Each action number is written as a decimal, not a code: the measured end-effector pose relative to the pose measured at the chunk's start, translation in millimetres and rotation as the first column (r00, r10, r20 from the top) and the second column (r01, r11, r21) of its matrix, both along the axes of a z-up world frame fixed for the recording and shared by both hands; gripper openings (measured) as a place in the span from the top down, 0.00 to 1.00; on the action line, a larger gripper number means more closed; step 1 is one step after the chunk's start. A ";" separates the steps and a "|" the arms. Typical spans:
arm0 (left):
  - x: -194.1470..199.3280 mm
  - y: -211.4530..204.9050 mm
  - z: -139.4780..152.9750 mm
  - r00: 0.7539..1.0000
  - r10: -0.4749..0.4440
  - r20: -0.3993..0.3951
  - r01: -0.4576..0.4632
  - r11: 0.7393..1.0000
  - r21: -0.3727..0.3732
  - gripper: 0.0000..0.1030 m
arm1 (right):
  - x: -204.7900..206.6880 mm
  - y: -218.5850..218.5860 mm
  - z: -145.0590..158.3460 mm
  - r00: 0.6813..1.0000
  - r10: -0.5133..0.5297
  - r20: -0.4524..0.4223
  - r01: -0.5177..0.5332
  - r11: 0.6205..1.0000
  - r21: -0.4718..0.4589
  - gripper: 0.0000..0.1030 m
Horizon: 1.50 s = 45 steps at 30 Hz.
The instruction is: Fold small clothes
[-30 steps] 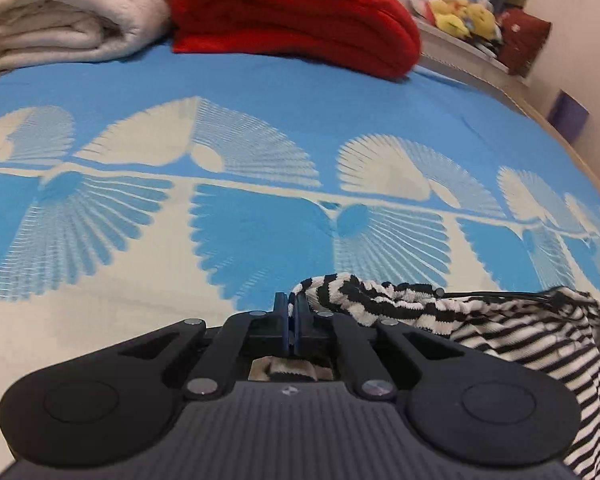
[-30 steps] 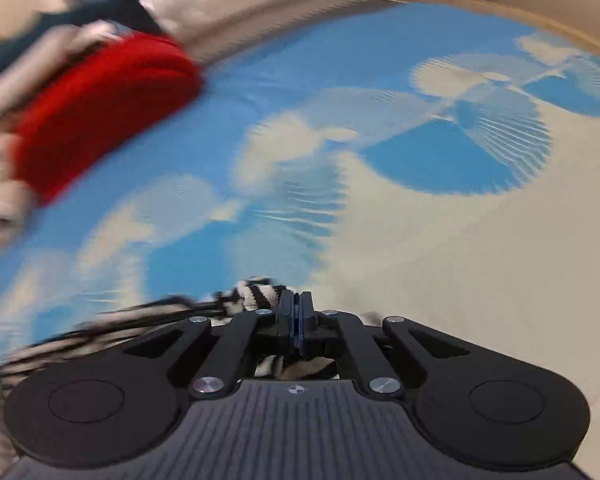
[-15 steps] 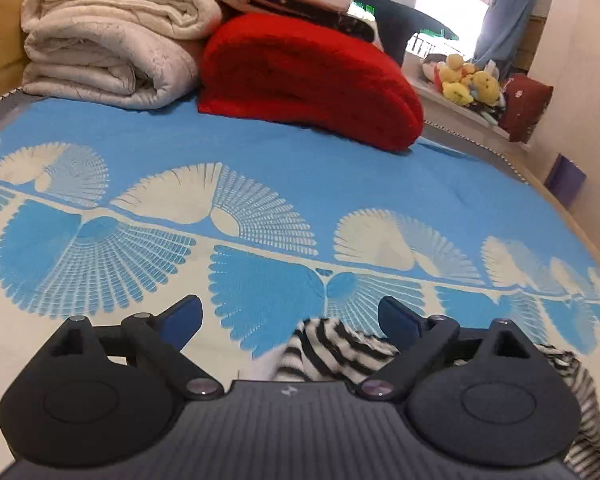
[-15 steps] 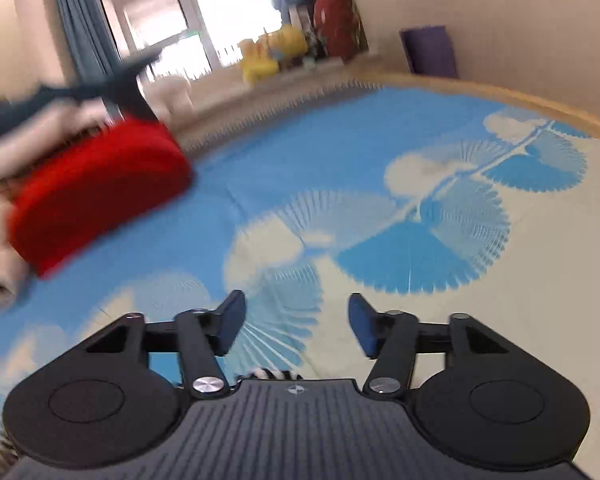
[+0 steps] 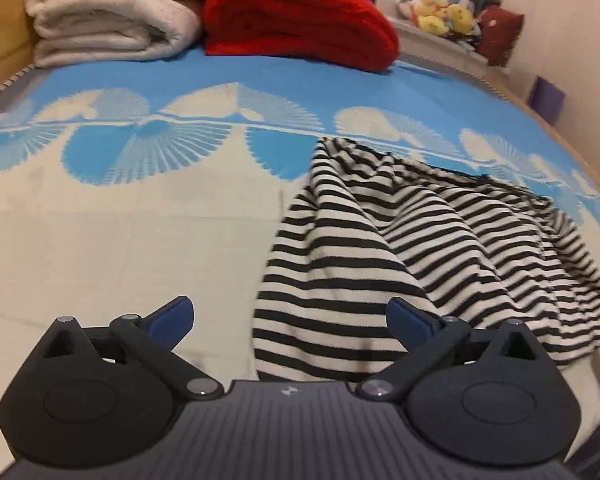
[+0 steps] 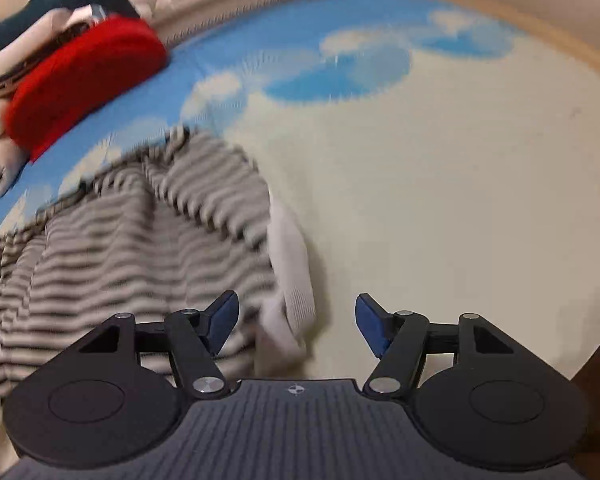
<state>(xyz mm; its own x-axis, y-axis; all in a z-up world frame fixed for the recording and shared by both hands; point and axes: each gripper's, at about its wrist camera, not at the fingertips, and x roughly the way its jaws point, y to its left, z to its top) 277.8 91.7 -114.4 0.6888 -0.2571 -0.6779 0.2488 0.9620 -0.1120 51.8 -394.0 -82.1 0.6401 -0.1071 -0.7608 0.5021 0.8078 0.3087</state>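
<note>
A black-and-white striped garment (image 5: 400, 248) lies rumpled on the blue and cream bedspread (image 5: 120, 232). In the left wrist view my left gripper (image 5: 290, 322) hangs over its near left edge, jaws wide and still opening, blue pads clear of the cloth. The right wrist view shows the same striped garment (image 6: 132, 240), blurred, with a white ribbed hem or cuff (image 6: 294, 280) at its right edge. My right gripper (image 6: 296, 326) is above that white edge, jaws opening, pads not pressing on it.
A folded red blanket (image 5: 296, 20) and folded cream blankets (image 5: 112, 12) are stacked at the far side of the bed. Plush toys (image 5: 444, 16) sit on a ledge by the window. A wall (image 5: 572, 40) runs along the right.
Both grippers let go of the striped garment and opened. Both drew back toward the near side, so the garment now lies spread ahead of them.
</note>
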 end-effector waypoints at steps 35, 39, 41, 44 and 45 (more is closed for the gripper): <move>-16.1 -1.5 -6.3 0.989 0.144 0.035 -0.146 0.986 0.074 0.07 | 13.0 8.4 -1.7 0.999 -0.049 -0.006 0.049 0.995 -0.091 0.26; -49.8 -11.7 -1.1 0.984 0.170 0.043 -0.170 0.985 -0.008 0.07 | 3.9 35.2 11.9 0.998 -0.045 0.046 0.053 0.981 -0.188 0.23; -66.4 -17.7 -1.2 0.983 0.175 0.054 -0.173 0.984 -0.035 0.07 | -4.4 50.9 19.0 0.995 -0.045 0.092 0.059 0.985 -0.162 0.22; -85.3 -27.8 -2.8 0.984 0.165 0.071 -0.164 0.986 -0.029 0.07 | -20.3 73.4 22.9 0.987 -0.036 0.159 0.047 0.997 -0.065 0.20; -87.2 -30.1 -3.9 0.985 0.158 0.072 -0.157 0.987 -0.017 0.07 | -24.8 80.2 21.9 0.986 -0.026 0.167 0.033 0.999 -0.040 0.20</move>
<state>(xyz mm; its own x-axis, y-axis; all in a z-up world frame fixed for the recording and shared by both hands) 190.7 61.6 -118.3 0.7687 -0.1488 -0.6220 0.1024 0.9886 -0.1100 26.9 -313.9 -60.2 0.7537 -0.1576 -0.6380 0.4701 0.8077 0.3558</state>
